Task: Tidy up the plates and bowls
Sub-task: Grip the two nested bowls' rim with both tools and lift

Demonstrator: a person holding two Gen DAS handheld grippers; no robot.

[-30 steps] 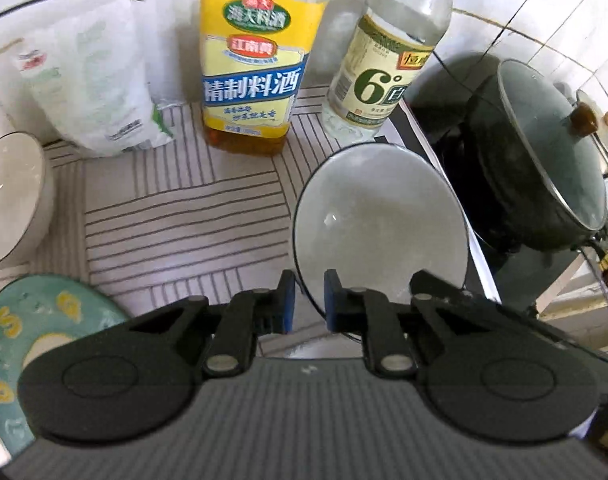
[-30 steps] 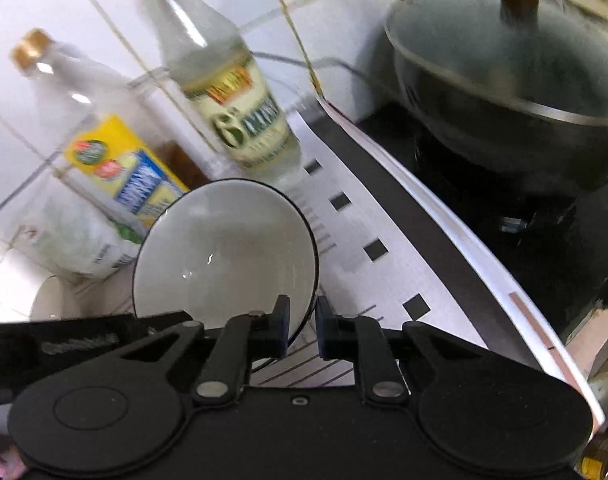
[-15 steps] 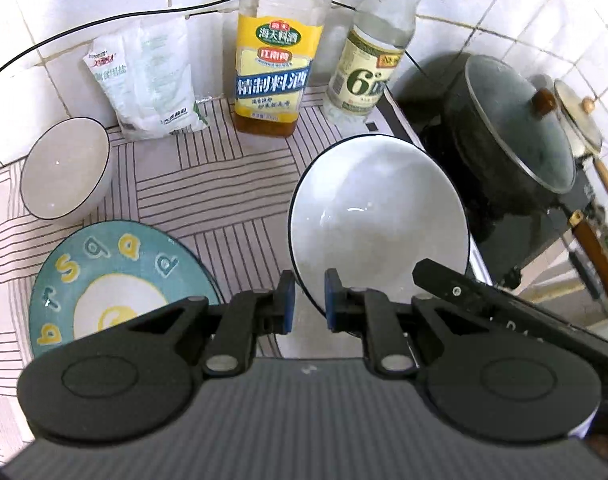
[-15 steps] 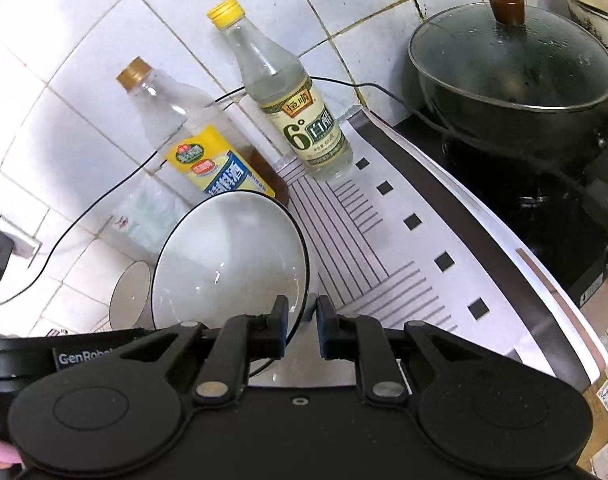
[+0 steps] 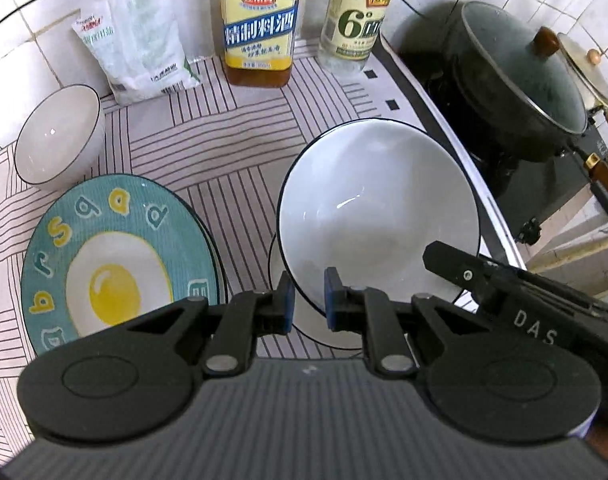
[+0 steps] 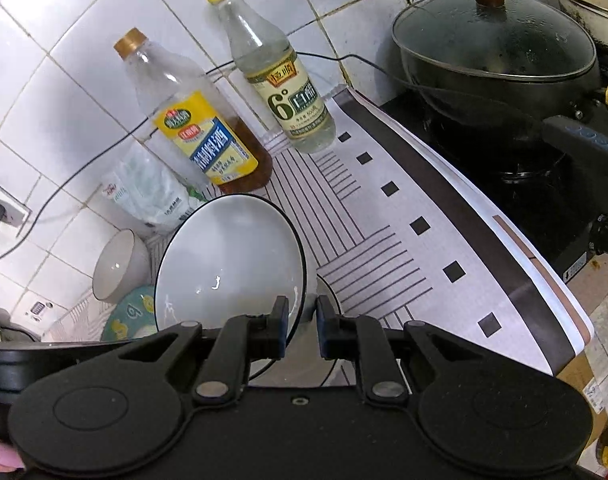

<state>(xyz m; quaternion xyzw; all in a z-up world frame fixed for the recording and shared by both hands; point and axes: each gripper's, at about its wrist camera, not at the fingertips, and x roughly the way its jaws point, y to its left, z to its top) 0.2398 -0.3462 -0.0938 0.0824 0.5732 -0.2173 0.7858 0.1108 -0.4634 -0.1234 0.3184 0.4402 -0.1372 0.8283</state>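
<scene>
You have the large white bowl (image 5: 377,208) caught by its dark-lined rim from two sides. Your left gripper (image 5: 307,300) pinches the near edge of the rim between its blue pads, and your right gripper (image 6: 302,330) clamps the rim on the opposite side, jaws pressed against the porcelain. The bowl is tilted, its inside turned toward the left camera, and it hangs above a second white dish (image 5: 315,328) that lies flat on the striped counter mat (image 5: 240,148); whether the two touch is hard to judge from either view.

Just beside the bowl, on your left, the teal plate with the fried-egg picture (image 5: 116,256) rests on the mat. Beyond it a small white bowl (image 5: 58,134) stands near the tiled wall, next to a white packet (image 5: 138,56). At the back stand the yellow-labelled cooking wine bottle (image 5: 260,28) and the clear vinegar bottle (image 5: 353,28). To your right, a dark lidded pan (image 6: 495,60) sits on the stove (image 6: 543,208), well apart from the bowl
</scene>
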